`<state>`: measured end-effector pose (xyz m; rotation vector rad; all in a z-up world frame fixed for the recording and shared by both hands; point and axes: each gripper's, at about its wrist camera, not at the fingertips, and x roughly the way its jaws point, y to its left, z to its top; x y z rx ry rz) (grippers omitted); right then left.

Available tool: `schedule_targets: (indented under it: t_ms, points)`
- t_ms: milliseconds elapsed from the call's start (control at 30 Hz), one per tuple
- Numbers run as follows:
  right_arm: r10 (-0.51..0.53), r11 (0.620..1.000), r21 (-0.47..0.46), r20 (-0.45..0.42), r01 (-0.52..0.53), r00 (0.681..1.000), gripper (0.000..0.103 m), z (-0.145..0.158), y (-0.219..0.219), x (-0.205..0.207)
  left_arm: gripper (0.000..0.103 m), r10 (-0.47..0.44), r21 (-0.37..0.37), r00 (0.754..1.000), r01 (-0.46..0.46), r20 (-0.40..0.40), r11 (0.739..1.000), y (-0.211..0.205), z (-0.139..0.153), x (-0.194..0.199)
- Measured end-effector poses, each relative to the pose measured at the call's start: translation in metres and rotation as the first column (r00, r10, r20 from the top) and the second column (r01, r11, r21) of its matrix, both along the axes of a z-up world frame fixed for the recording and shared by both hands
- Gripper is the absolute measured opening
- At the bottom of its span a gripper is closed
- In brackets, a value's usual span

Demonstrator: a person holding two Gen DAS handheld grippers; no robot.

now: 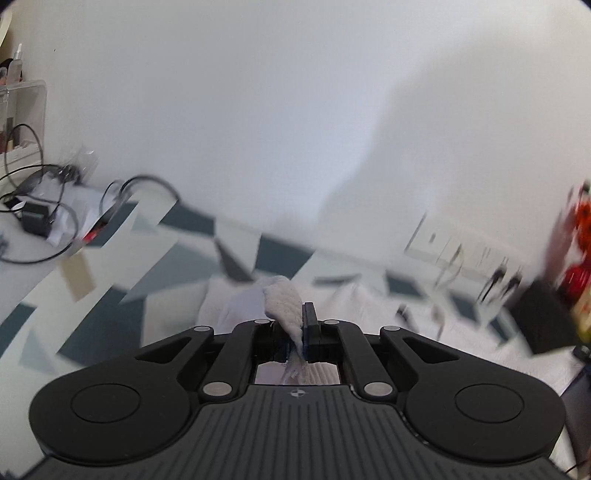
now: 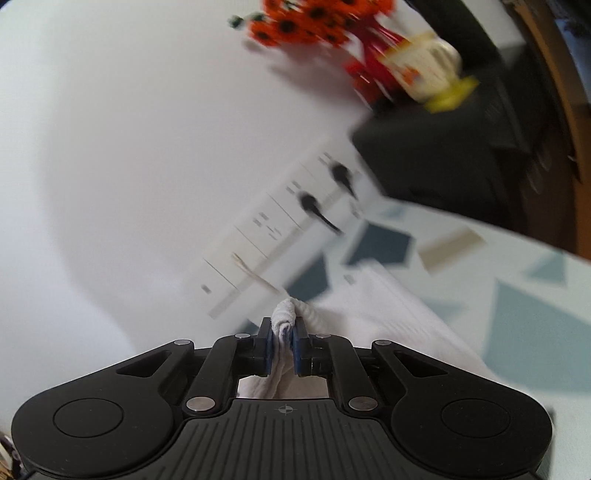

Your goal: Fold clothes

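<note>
In the left wrist view, the left gripper [image 1: 295, 332] is seen at the lower centre of the frame with its jaws pressed together on a bunched edge of the white garment [image 1: 284, 306], a tuft of which pokes up above the fingertips. More of the same cloth is spread behind, across the lower right of the frame, over a patterned surface [image 1: 110, 295] of pale and dark blue-grey shapes. A tangle of black cables [image 1: 44, 221] and a dark box are seen at the left edge; red and orange blurs occupy the far right edge (too smeared to be made out there). A white wall [image 1: 295, 110] fills the upper half.

In the right wrist view, the right gripper [image 2: 283, 339] is likewise clamped on a rolled fold of the white garment, which is pinched between the blue pads [image 2: 271, 350] and trails off toward the lower right of the frame. Orange flowers [image 2: 314, 18] are seen at the top centre, a black box [image 2: 443, 166] at the upper right, and a white power strip [image 2: 280, 229] with two dark plugs in mid-frame. Both views are blurred.
</note>
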<state>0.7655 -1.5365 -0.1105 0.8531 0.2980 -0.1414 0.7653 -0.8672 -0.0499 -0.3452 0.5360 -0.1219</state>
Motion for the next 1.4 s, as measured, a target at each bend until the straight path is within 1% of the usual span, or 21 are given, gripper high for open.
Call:
schedule_targets:
  t_ms: [67,133,233,333,367,400,467,533,600,667,733,867,933,1000,1067,1200,1300,1400]
  points:
    - [0.007,1.0,-0.002,0.043,-0.007,0.999,0.009,0.014,-0.001,0.004,0.006,0.017,-0.038,0.999,-0.016,0.043,0.999,0.002,0.013,-0.002]
    - [0.014,1.0,-0.004,0.085,-0.014,0.996,0.009,0.028,-0.002,0.007,0.006,0.031,-0.059,0.997,-0.027,0.071,0.998,0.004,0.022,-0.012]
    - [0.032,0.999,0.0,0.122,-0.032,0.992,0.009,0.036,0.002,-0.002,0.006,0.026,-0.041,0.996,-0.023,0.085,0.999,0.006,0.019,-0.03]
    - [0.051,0.999,-0.019,0.069,-0.05,0.996,0.009,0.028,0.001,-0.007,0.006,0.031,-0.02,0.999,-0.03,0.028,0.999,0.009,0.0,-0.036]
    - [0.049,0.998,-0.03,0.032,-0.048,0.998,0.009,0.023,0.0,-0.007,0.006,0.037,-0.023,0.999,-0.037,0.005,0.999,0.011,-0.006,-0.036]
    - [0.043,0.999,-0.026,-0.001,-0.043,0.999,0.009,0.017,0.0,-0.008,0.006,0.045,-0.037,0.999,-0.045,-0.01,0.998,0.012,-0.011,-0.036]
    - [0.024,1.0,0.006,-0.035,-0.024,0.999,0.009,0.007,-0.002,-0.01,0.006,0.054,-0.061,0.998,-0.055,-0.013,0.997,0.014,-0.016,-0.036]
    - [0.007,1.0,0.007,-0.032,-0.007,0.999,0.009,0.005,-0.002,-0.012,0.006,0.066,-0.057,0.998,-0.065,0.02,0.996,0.013,-0.016,-0.037]
    - [-0.01,1.0,0.009,-0.014,0.01,1.0,0.009,0.004,-0.002,-0.012,0.006,0.072,-0.076,0.997,-0.069,0.034,0.995,0.014,-0.02,-0.036]
    - [-0.043,0.999,0.027,-0.033,0.044,0.999,0.009,0.001,-0.001,-0.009,0.006,0.062,-0.093,0.998,-0.061,0.006,0.994,0.016,-0.027,-0.029]
    - [-0.048,0.998,0.033,-0.038,0.049,0.998,0.009,-0.001,0.004,-0.008,0.006,0.052,-0.091,0.999,-0.052,-0.007,0.994,0.018,-0.033,-0.024]
    - [-0.069,0.997,0.014,-0.053,0.07,0.996,0.009,-0.002,0.014,-0.005,0.006,0.035,-0.102,0.999,-0.036,-0.018,0.994,0.026,-0.041,-0.013]
    - [-0.088,0.996,0.01,-0.062,0.088,0.994,0.009,-0.003,0.018,-0.004,0.006,0.029,-0.124,0.999,-0.031,-0.019,0.992,0.034,-0.045,-0.007]
    - [-0.124,0.991,0.033,-0.066,0.126,0.99,0.009,-0.006,0.018,-0.003,0.006,0.023,-0.147,1.0,-0.024,-0.009,0.989,0.04,-0.048,-0.003]
    - [-0.151,0.987,0.045,-0.056,0.154,0.987,0.009,-0.008,0.02,-0.002,0.006,0.014,-0.141,1.0,-0.014,-0.005,0.99,0.043,-0.051,0.001]
    - [-0.162,0.987,0.003,-0.057,0.162,0.985,0.009,-0.007,0.028,0.001,0.006,-0.016,-0.093,1.0,0.016,-0.001,0.995,0.041,-0.053,0.01]
    - [-0.164,0.986,-0.011,-0.058,0.164,0.985,0.009,-0.007,0.03,0.004,0.006,-0.022,-0.111,1.0,0.022,-0.002,0.994,0.041,-0.052,0.019]
    - [-0.166,0.986,-0.001,-0.051,0.167,0.985,0.009,-0.006,0.027,0.009,0.006,-0.012,-0.129,1.0,0.013,0.01,0.992,0.04,-0.046,0.03]
